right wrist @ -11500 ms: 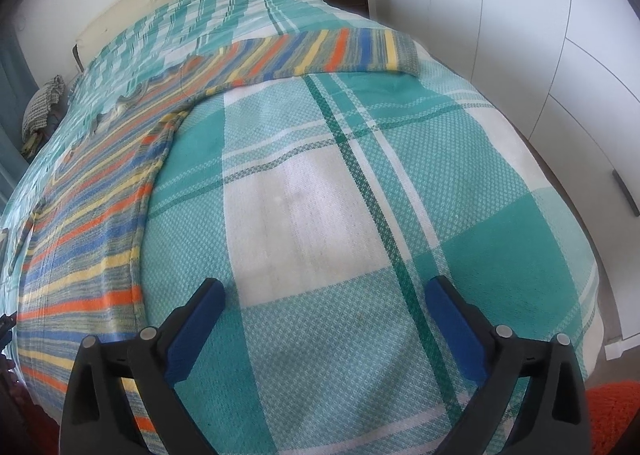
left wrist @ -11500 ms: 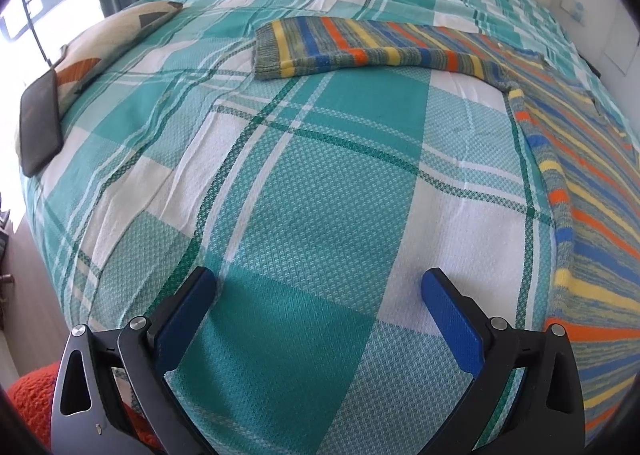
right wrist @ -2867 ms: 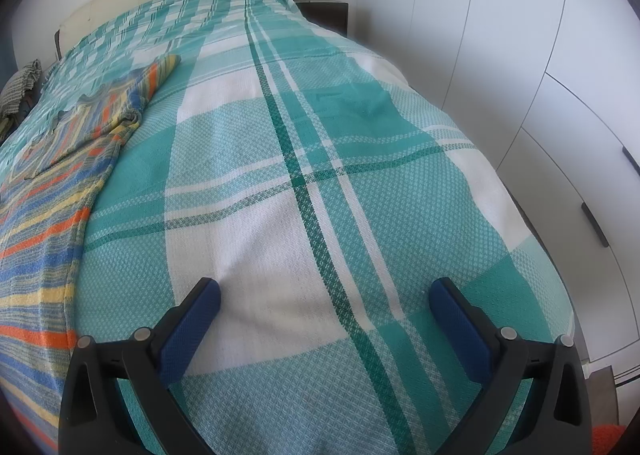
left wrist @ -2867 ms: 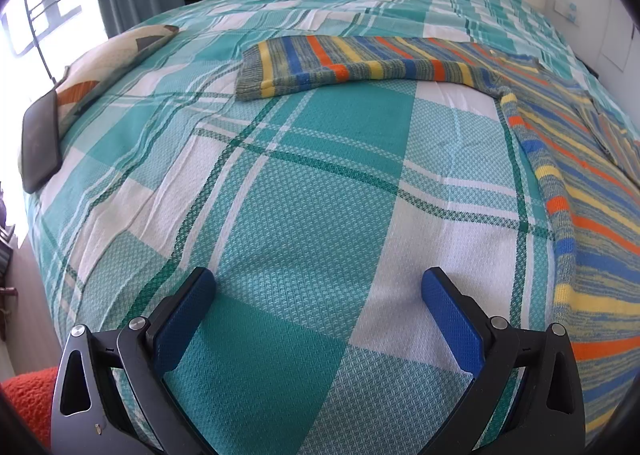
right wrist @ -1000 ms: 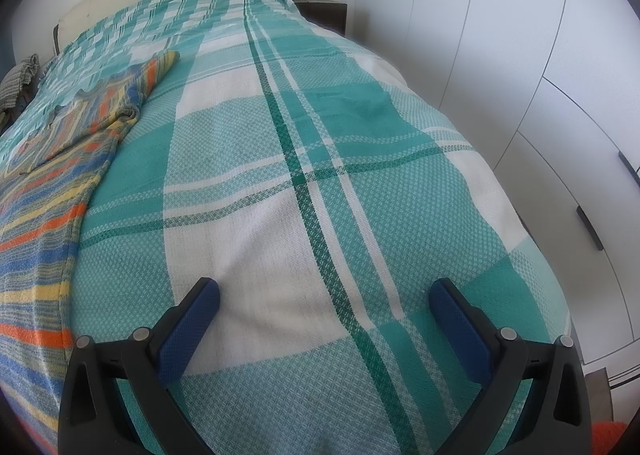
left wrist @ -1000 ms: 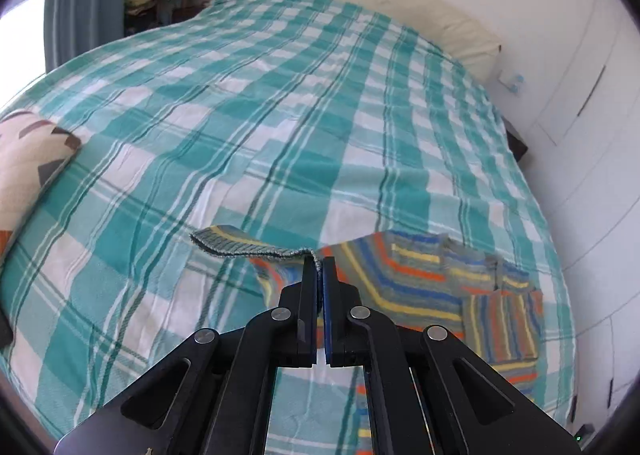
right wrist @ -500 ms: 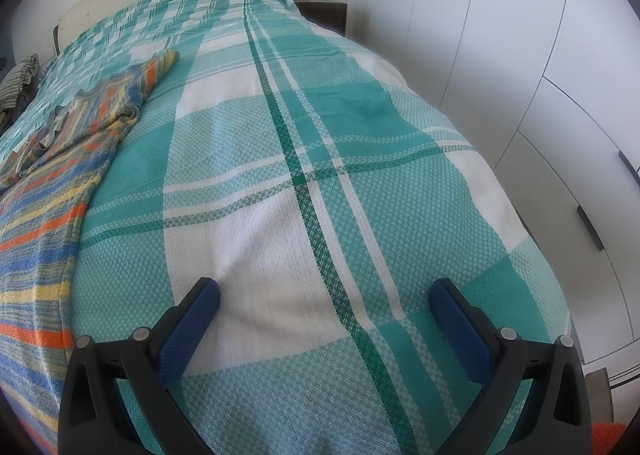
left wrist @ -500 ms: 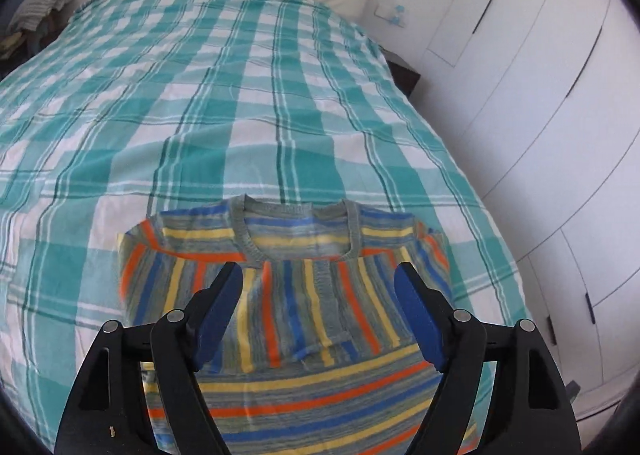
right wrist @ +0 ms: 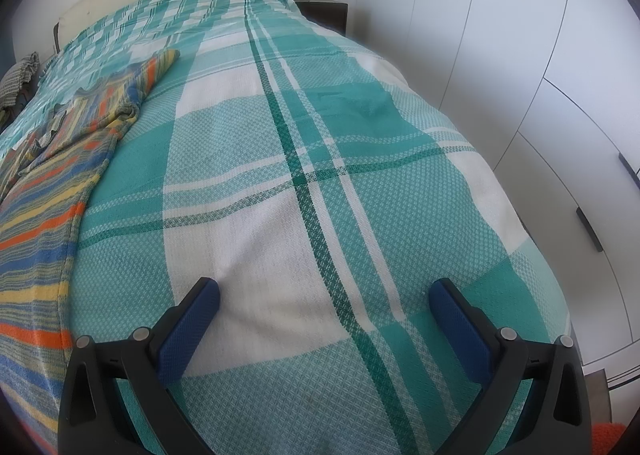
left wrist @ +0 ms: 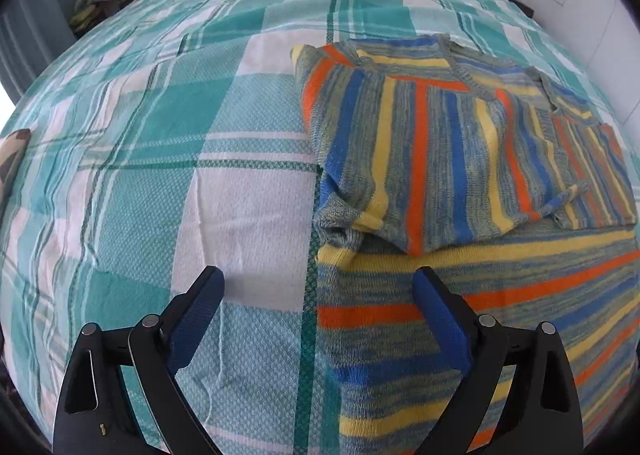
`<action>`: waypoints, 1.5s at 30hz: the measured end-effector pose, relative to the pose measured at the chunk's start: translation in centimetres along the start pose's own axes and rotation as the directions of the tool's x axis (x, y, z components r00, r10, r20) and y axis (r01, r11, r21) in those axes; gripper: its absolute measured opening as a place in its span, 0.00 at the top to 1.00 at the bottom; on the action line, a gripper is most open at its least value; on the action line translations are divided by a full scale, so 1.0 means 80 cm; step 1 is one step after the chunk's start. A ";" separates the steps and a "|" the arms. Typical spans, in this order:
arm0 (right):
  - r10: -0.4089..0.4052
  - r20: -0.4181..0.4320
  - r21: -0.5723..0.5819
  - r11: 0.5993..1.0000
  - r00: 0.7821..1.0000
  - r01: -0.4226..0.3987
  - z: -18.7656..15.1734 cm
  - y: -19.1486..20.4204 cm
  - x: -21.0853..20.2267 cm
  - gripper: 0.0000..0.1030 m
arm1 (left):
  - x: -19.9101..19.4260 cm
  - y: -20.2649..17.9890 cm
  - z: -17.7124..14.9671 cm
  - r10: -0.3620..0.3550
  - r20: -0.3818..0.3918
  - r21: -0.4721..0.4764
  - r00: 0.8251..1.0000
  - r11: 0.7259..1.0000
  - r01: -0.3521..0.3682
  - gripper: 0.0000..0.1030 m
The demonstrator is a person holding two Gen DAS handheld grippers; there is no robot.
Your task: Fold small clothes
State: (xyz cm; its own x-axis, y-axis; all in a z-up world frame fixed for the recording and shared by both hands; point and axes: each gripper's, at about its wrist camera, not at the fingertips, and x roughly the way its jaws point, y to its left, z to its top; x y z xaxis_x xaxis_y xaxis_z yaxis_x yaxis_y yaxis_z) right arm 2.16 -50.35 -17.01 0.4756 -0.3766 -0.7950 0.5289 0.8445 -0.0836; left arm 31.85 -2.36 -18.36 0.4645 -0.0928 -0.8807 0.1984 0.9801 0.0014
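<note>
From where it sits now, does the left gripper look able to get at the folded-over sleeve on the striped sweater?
Probably yes. The left gripper is open, straddling the striped sweater edge, and the folded sleeve lies just ahead on top, with nothing between them.

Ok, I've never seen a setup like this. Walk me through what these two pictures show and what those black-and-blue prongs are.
There is no robot here: a person holds a hand tool with two fingers in each hand, and a wide-angle camera on each tool looks forward along those fingers. The prongs at the bottom of each picture are the tools themselves.

One picture comes from the left gripper, the other from the right gripper. Both are open and hold nothing.

Under them is a bed with a teal and white checked bedspread. On it lies a striped knit sweater in blue, orange, yellow and grey, with both sleeves folded in across its chest. The left gripper is at its edge; the right one is over bare bedspread beside it.
</note>
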 end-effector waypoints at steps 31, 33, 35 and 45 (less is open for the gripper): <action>-0.023 0.033 -0.004 1.000 0.999 0.023 -0.008 0.005 -0.005 0.00 | -0.051 0.106 -0.169 0.096 0.126 -0.198 0.987 0.978 -0.070 0.00; -0.023 0.033 -0.004 1.000 0.999 0.023 -0.008 0.005 -0.005 0.00 | -0.051 0.106 -0.170 0.097 0.128 -0.197 0.987 0.978 -0.070 0.00; -0.023 0.033 -0.004 1.000 0.999 0.023 -0.008 0.005 -0.005 0.00 | -0.051 0.105 -0.170 0.102 0.131 -0.194 0.986 0.978 -0.075 0.00; -0.024 0.034 -0.004 1.000 0.999 0.024 -0.008 0.006 -0.005 0.00 | -0.051 0.101 -0.171 0.118 0.140 -0.187 0.983 0.978 -0.091 0.00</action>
State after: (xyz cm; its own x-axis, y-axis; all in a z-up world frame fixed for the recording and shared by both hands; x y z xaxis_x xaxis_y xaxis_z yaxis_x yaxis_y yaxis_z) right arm 1.75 -49.57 -17.15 0.4864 -0.4089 -0.7722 0.5370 0.8370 -0.1050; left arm 19.76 8.35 -21.24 0.6012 0.0002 -0.7991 -0.0096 0.9999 -0.0070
